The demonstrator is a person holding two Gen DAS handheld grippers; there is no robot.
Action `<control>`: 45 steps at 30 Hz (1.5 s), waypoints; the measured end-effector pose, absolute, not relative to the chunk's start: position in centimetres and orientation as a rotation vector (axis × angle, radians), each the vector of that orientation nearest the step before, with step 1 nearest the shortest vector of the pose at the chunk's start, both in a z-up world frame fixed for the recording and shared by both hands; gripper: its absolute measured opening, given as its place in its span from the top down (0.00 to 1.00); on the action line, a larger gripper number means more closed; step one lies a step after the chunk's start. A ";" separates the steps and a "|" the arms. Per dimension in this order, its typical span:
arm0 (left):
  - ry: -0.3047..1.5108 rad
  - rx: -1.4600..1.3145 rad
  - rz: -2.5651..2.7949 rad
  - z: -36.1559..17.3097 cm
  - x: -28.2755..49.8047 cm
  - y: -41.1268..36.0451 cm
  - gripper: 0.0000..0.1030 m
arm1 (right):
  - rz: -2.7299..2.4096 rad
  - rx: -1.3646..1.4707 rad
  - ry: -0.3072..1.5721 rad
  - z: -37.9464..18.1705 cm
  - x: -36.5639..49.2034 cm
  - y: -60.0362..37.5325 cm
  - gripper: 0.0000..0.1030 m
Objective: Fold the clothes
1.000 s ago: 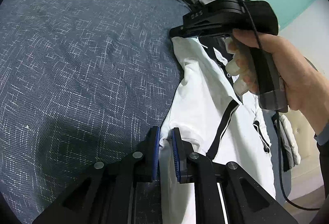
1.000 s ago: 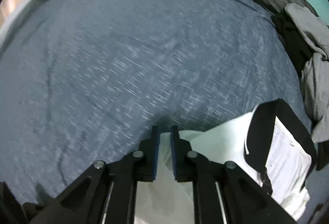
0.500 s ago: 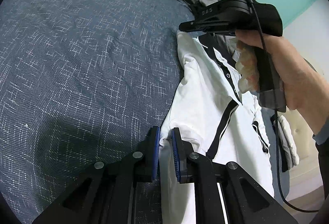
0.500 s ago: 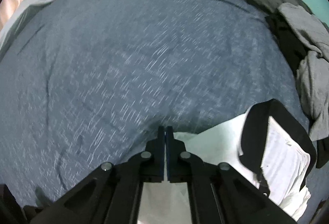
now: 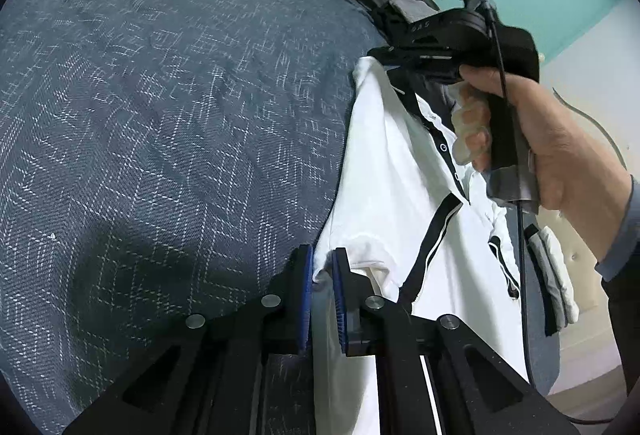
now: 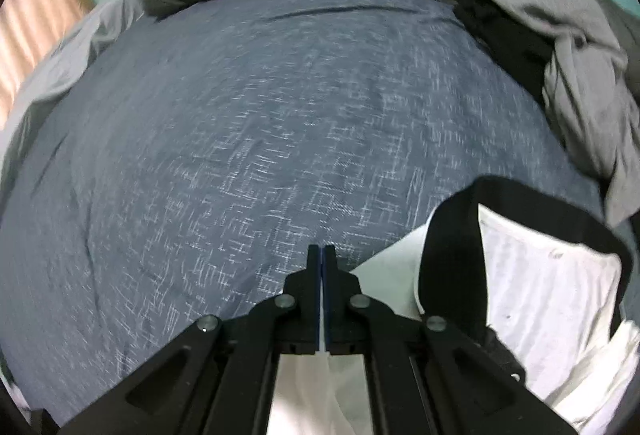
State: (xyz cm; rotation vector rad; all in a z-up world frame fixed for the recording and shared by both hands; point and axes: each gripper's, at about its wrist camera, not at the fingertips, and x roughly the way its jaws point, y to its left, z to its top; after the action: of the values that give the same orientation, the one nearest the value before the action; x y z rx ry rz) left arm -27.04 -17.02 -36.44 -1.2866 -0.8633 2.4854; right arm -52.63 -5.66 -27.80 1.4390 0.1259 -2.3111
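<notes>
Two grippers — left gripper [image 5: 320, 271] and right gripper [image 6: 322, 255] — each clamp one white polo shirt [image 5: 392, 171] over one blue bedspread [image 5: 160, 115].

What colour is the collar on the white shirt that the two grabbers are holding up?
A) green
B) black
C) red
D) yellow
B: the white shirt has a black collar looping round its neck opening, seen from the right wrist, and the left wrist view shows black trim down its button strip too.
</notes>
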 end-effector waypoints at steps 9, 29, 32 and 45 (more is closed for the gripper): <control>-0.862 -1.289 2.485 -36.3 -26.9 -17.1 0.90 | -2.243 1.438 0.083 -27.7 -53.5 -6.1 0.84; -0.858 -1.269 2.495 -36.0 -26.0 -17.9 0.92 | -2.297 1.361 0.088 -26.8 -53.3 -6.2 0.96; -0.880 -1.271 2.489 -36.0 -25.8 -18.1 0.92 | -2.279 1.413 0.102 -27.7 -54.1 -6.3 0.96; -0.928 -1.282 2.473 -36.2 -24.9 -18.8 0.92 | -2.333 1.316 -0.069 -25.7 -53.5 -2.5 0.92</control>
State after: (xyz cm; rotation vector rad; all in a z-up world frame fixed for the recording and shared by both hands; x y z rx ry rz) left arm -24.87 -18.80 -36.24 -1.2817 -0.9279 2.4726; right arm -53.49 -2.54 -25.66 1.3164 -0.0690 -2.3333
